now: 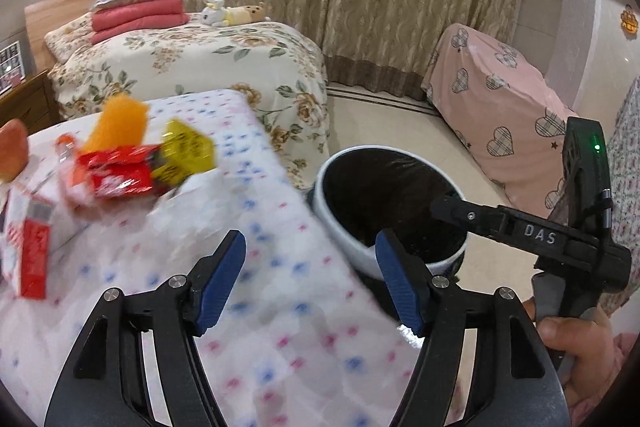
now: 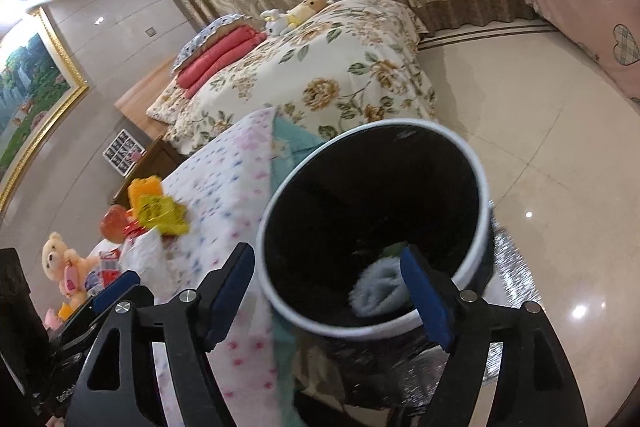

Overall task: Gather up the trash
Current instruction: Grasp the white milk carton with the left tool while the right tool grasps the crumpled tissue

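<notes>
A white-rimmed bin [image 1: 390, 207] with a black liner stands on the floor beside the bed corner; it fills the right wrist view [image 2: 372, 223]. A pale crumpled piece [image 2: 380, 287] lies or falls inside it. My right gripper [image 2: 328, 287] is open and empty above the bin mouth; it shows in the left wrist view [image 1: 444, 207]. My left gripper [image 1: 310, 267] is open and empty over the dotted bedspread [image 1: 248, 307]. Wrappers lie on the bed: a red pack [image 1: 120, 171], a yellow pack [image 1: 186, 151], an orange piece [image 1: 120, 123], a red-and-white box [image 1: 32, 247].
A floral-covered bed [image 1: 192, 67] with folded red blankets [image 1: 136, 15] and soft toys stands behind. A pink covered seat [image 1: 500, 99] is at the right. A teddy bear [image 2: 64, 267] and an apple-like fruit [image 2: 114, 223] sit on the near bed. Tiled floor [image 2: 540, 167] surrounds the bin.
</notes>
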A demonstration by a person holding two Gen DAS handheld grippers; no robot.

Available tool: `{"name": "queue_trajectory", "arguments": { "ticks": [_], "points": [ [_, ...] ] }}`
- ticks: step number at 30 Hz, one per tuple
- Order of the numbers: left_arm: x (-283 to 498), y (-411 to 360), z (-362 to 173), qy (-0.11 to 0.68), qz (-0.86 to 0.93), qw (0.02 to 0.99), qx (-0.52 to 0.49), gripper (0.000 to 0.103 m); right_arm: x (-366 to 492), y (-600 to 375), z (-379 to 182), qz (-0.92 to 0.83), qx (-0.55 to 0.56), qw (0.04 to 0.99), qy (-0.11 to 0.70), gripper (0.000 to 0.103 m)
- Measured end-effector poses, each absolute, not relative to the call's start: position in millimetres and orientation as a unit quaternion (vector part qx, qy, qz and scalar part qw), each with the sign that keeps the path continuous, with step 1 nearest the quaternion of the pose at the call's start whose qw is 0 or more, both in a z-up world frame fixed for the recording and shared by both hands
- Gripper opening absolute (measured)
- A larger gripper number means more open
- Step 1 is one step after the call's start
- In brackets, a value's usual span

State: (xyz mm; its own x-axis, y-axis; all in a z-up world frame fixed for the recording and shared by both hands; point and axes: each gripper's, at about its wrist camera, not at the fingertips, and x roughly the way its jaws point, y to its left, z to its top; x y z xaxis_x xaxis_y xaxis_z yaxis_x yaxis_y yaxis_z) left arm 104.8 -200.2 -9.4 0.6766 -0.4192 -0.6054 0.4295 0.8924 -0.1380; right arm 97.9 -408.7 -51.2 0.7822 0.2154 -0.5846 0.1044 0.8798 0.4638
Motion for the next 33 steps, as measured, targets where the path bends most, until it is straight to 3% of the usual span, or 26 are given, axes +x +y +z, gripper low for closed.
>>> {"name": "queue_trajectory", "arguments": {
  "ticks": [15, 33],
  "points": [
    [79, -94, -27, 0.338, -0.134, 0.931, -0.040, 0.073, 89, -321, -48, 0.102, 0.208, 0.911, 0.341, 0.095],
    [88, -13, -42, 0.352, -0.059, 0.930, -0.088, 0.078, 109, -258, -45, 0.139, 0.151, 0.912, 0.356, 0.096]
  ]
}}
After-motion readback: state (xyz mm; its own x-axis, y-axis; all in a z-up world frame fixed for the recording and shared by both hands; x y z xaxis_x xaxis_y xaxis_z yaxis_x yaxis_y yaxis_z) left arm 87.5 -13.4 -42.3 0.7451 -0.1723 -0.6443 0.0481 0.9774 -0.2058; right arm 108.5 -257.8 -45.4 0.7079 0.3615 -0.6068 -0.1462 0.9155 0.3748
